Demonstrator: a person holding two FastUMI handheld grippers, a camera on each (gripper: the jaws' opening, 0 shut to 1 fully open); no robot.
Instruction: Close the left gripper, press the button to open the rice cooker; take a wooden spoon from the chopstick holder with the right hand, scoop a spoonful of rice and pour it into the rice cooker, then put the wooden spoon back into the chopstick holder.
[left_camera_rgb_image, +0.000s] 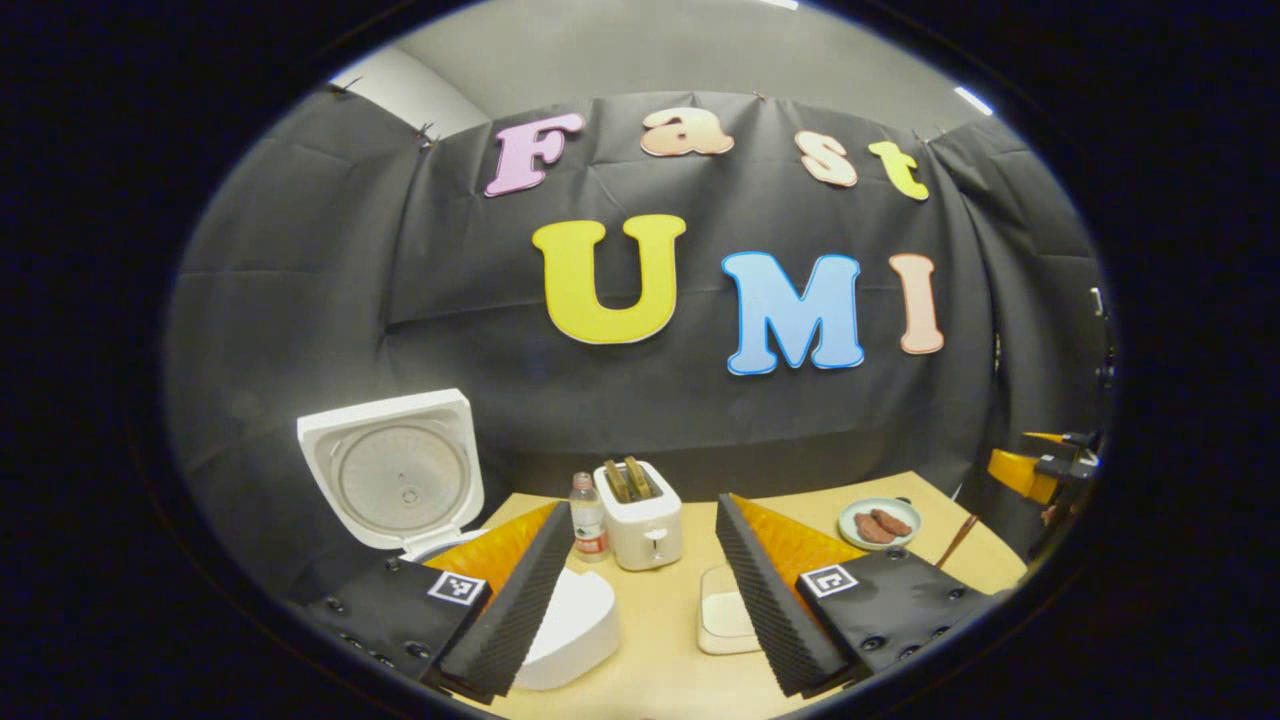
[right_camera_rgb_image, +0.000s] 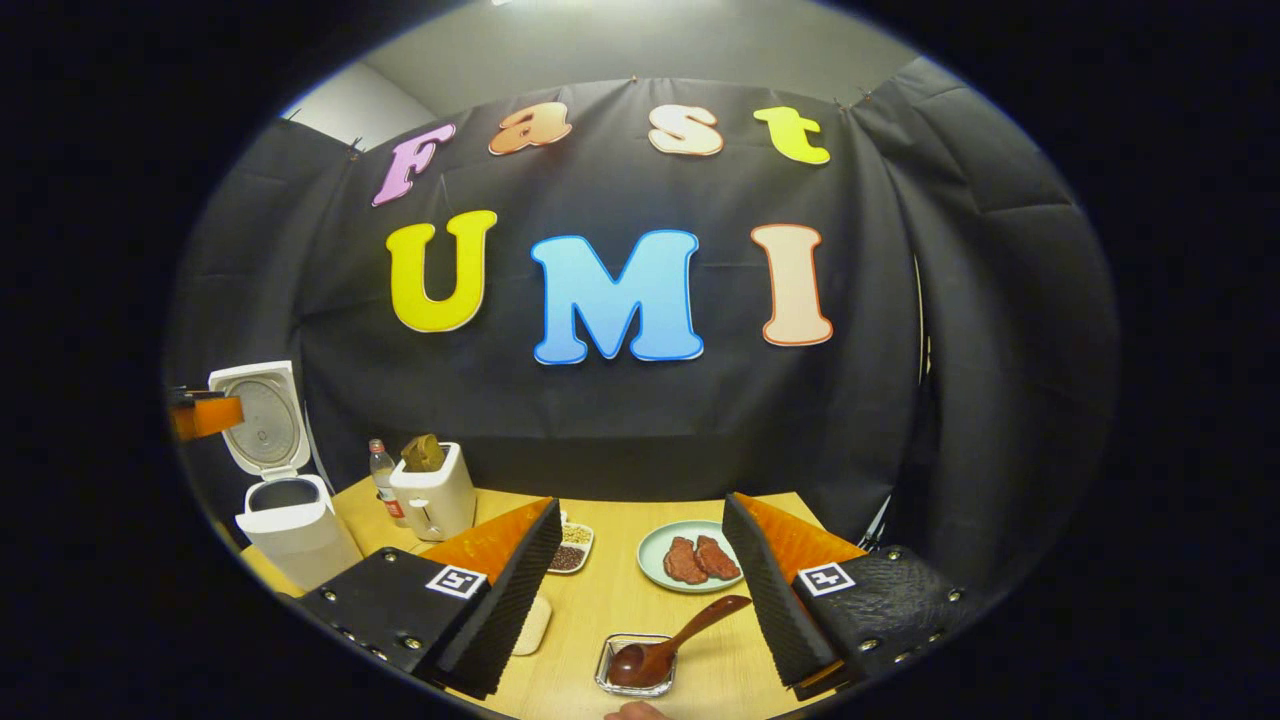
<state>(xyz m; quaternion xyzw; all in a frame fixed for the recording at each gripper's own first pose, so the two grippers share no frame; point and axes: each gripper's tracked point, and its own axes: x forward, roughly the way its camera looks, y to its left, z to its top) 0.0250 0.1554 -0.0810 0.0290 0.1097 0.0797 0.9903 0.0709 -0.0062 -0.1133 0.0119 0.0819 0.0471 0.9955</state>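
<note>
We hold both grippers, left gripper (left_camera_rgb_image: 640, 590) and right gripper (right_camera_rgb_image: 645, 590), spread and empty. The wooden spoon (right_camera_rgb_image: 668, 645) rests in a glass dish (right_camera_rgb_image: 637, 665) at six o'clock; the rice cooker (right_camera_rgb_image: 285, 520) gapes at nine. A careless grab could tip the dish.

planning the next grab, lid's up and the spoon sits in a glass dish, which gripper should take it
Right. The spoon lies just ahead between the open right gripper fingers, bowl in the dish. The left gripper is over by the cooker.
</note>
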